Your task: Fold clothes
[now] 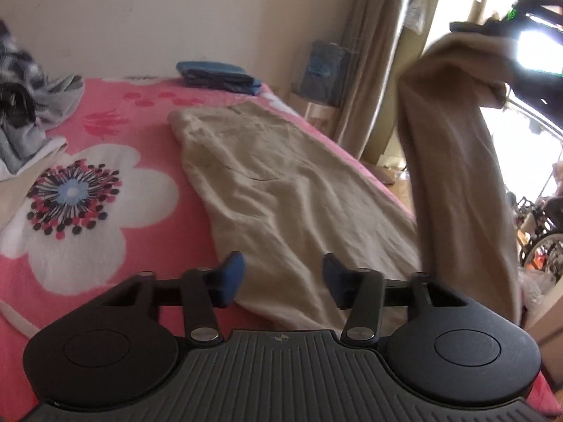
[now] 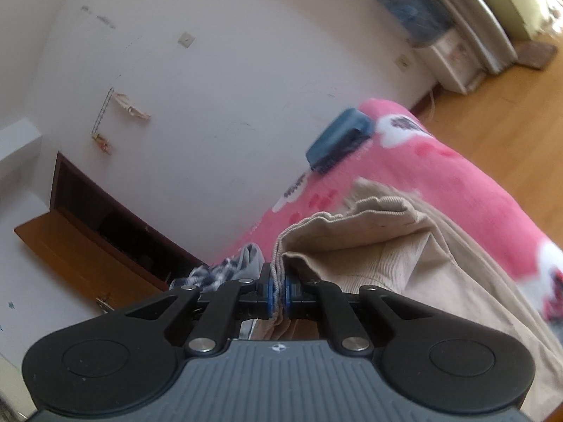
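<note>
No readable text, label, brand or number is found in either view. Only a small round emblem (image 1: 280,338) is seen printed on the ribbed grey housing of each claw body, too small for any lettering to be made out.

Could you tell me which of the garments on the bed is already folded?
The dark blue garment by the wall, a neat stack; the beige trousers lie spread, the checked clothes heaped.
</note>
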### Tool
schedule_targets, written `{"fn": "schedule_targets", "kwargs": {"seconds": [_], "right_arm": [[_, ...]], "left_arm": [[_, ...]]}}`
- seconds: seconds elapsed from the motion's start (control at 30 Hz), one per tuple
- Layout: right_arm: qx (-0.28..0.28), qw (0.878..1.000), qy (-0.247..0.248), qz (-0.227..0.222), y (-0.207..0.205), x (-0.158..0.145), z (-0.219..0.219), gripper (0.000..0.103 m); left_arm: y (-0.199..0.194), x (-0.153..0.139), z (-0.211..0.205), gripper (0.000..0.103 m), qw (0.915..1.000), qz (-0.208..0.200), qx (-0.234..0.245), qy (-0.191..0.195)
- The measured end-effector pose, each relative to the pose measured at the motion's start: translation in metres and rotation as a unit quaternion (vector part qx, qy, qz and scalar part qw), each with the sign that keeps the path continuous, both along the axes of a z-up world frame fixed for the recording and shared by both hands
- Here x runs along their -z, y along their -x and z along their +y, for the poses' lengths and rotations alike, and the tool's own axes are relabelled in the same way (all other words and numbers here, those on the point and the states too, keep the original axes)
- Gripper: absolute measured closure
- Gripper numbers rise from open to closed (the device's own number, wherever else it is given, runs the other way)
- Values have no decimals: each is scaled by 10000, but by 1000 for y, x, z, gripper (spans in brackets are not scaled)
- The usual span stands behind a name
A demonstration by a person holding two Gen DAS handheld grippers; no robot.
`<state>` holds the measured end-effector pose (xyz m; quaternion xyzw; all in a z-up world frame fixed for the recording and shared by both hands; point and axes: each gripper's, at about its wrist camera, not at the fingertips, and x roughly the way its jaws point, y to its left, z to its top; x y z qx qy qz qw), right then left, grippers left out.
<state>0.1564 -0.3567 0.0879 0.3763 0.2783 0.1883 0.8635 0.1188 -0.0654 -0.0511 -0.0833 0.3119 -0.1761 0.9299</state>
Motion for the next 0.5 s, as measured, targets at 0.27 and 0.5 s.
{"fn": "schedule_targets", "kwargs": {"seconds": [0.27,0.5], "right_arm": [[-199,9993,301,-130,-124,16,47,97],[-307,9965,772,106,-207,44,93,97]], "left_arm": [[-17,4,43,85,9962,370,-434,652],[-24,6,50,85,9940,482,-572,800]]}}
